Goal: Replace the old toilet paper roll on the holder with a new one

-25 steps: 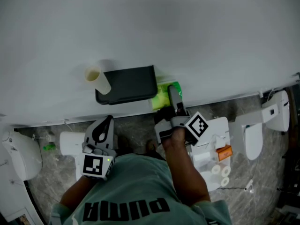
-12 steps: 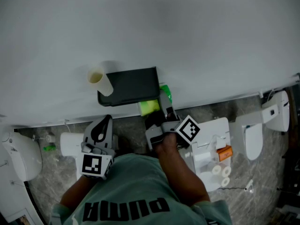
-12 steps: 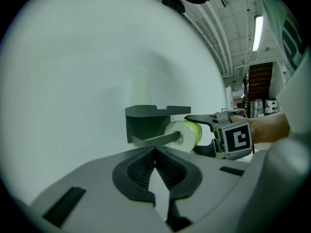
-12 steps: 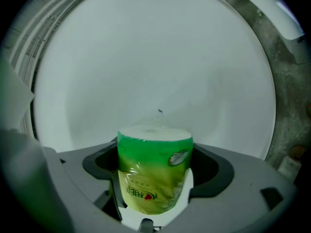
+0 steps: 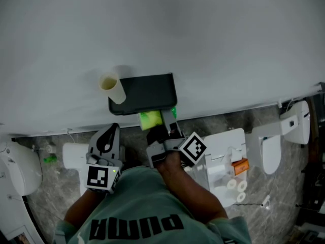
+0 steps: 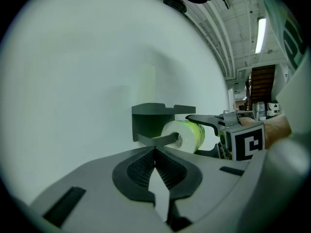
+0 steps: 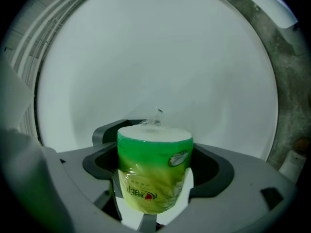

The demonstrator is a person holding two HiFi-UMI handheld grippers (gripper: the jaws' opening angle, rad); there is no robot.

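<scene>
Green-wrapped roll (image 5: 150,119) at 6 o'clock edge of dark holder (image 5: 147,91); whether core is on holder arm (image 6: 160,140), unclear. Advice: line core with arm, slide level toward 9 o'clock, light squeeze. Right claw (image 5: 161,128) pinches roll across sides. Left claw (image 5: 108,136) pressed together, empty, at roll's 8 o'clock. Bare tube (image 5: 112,87) at holder's 9 o'clock.
</scene>
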